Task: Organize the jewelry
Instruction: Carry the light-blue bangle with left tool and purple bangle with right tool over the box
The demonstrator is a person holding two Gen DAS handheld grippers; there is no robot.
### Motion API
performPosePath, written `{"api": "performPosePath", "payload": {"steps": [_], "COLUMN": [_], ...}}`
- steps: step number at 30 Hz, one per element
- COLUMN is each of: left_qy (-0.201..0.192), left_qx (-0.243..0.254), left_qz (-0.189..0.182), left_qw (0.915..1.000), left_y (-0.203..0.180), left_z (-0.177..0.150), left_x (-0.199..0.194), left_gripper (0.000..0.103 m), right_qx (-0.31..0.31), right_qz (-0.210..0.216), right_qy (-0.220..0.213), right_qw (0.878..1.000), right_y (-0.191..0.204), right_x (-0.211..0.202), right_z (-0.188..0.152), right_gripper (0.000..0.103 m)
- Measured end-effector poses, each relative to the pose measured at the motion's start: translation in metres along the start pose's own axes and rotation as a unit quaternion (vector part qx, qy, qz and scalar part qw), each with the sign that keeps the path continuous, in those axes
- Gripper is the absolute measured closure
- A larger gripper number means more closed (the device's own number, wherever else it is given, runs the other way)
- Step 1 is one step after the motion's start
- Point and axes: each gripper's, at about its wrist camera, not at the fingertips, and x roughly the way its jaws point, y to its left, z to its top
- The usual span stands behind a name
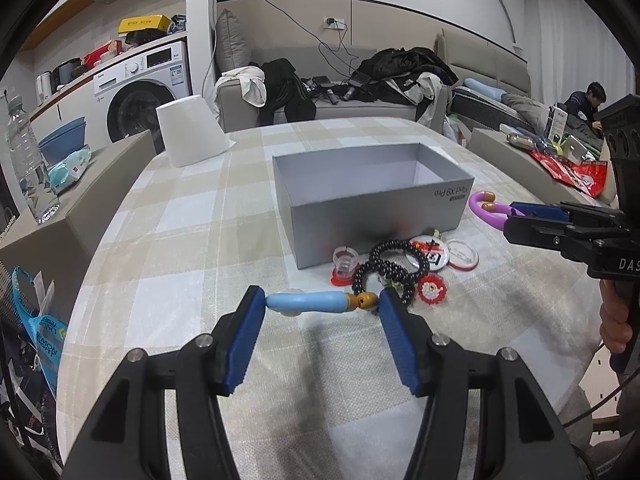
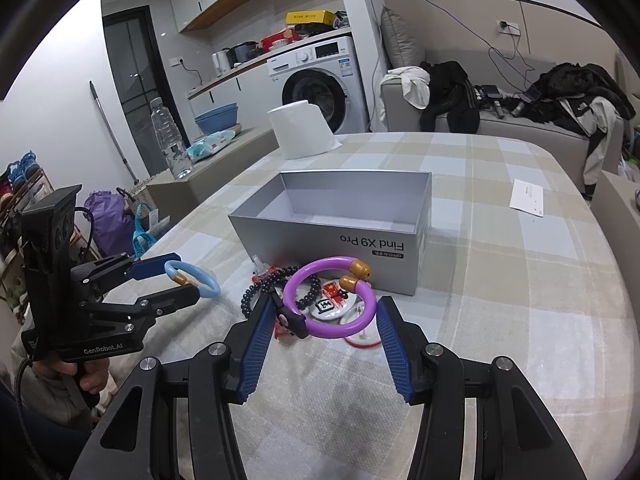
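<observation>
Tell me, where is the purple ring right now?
The purple ring is held between the right gripper jaws, lifted just in front of the grey box, above the black beads.

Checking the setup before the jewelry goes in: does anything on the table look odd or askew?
Mainly the silver box: its "Find X9 Pro" print reads upside down, so an inverted lid may be serving as the tray. Behind it, the white toilet paper roll leans to one side. Nothing looks spilled or broken.
</observation>
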Motion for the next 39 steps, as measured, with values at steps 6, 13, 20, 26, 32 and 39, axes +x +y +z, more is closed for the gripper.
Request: {"api": "performPosePath", "payload": {"steps": [6, 13, 20, 26, 32, 39], "left_qy": [-0.026, -0.036, -0.051, -0.068, -0.084, -0.093], "left_qx": [-0.001, 0.005, 0.004, -0.001, -0.004, -0.004], "left_qz": [-0.001, -0.005, -0.008, -0.008, -0.010, -0.014], "left_qw": [0.9997, 0.9993, 0.9986, 0.9977, 0.9964, 0.9955], "left_y": [-0.001, -0.002, -0.001, 0.000, 0.000, -0.001], "left_z": [0.010, 0.019, 0.025, 0.037, 0.050, 0.061], "left_x": [-0.006, -0.002, -0.006, -0.006, -0.001, 0.011], "left_gripper": [0.049, 0.049, 0.049, 0.049, 0.049, 0.049], "right_qx": [0.002, -0.002, -0.001, 0.000, 0.000, 0.007], "right_qz": [0.005, 0.007, 0.005, 0.002, -0.005, -0.010], "right_qy": [-0.016, -0.029, -0.035, -0.045, -0.056, -0.061], "right_qw": [1.000, 1.000, 0.999, 0.999, 0.998, 0.998], "right_y": [0.000, 0.000, -0.002, -0.004, -0.005, -0.011], "right_x": [-0.006, -0.008, -0.009, -0.012, -0.013, -0.004], "right_z": [0.007, 0.020, 0.026, 0.034, 0.045, 0.058], "right_gripper": [0.052, 0.052, 0.052, 0.052, 0.052, 0.052]}}
